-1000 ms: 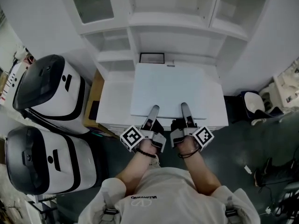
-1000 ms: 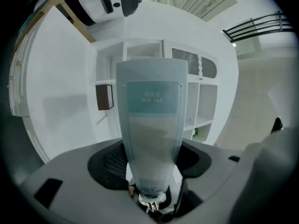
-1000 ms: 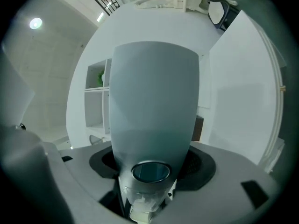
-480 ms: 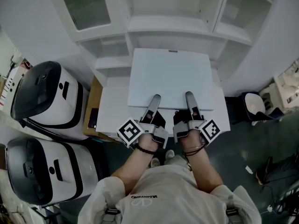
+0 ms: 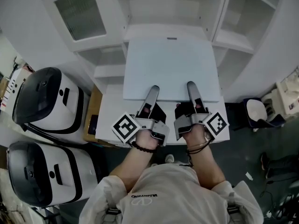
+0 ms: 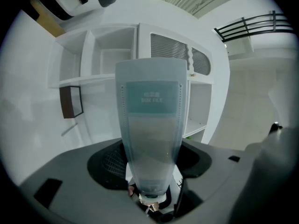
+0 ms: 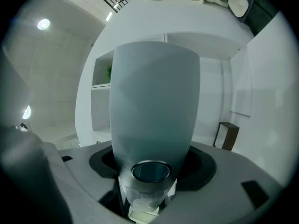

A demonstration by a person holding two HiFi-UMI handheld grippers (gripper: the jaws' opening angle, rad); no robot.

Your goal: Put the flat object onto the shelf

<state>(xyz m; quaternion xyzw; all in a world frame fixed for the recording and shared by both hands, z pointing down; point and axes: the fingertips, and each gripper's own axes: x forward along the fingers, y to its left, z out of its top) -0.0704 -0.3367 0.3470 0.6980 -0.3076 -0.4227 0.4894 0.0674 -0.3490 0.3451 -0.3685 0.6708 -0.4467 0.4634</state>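
Note:
The flat object is a pale blue box file point(image 5: 170, 66), held level in front of the white shelf unit point(image 5: 163, 29). Its far edge reaches the lower shelf opening. My left gripper point(image 5: 152, 94) is shut on the file's near edge left of centre, its upper jaw lying on the lid. To its right, my right gripper point(image 5: 192, 91) grips the same edge in the same way. The left gripper view shows the file's labelled spine point(image 6: 150, 125) running up between the jaws. In the right gripper view the file's plain edge point(image 7: 156, 106) fills the middle.
A low white counter point(image 5: 110, 111) lies below the file. Two black-and-white machines point(image 5: 46, 97) point(image 5: 39, 171) stand at the left. A glass-fronted cabinet door point(image 5: 77, 13) is at the upper left, open side shelves point(image 5: 238, 31) at the right. A small dark frame point(image 6: 71, 101) leans in the shelf recess.
Both grippers have carried the file up and forward toward the shelf. It now covers the small dark frame that showed behind it a second ago.

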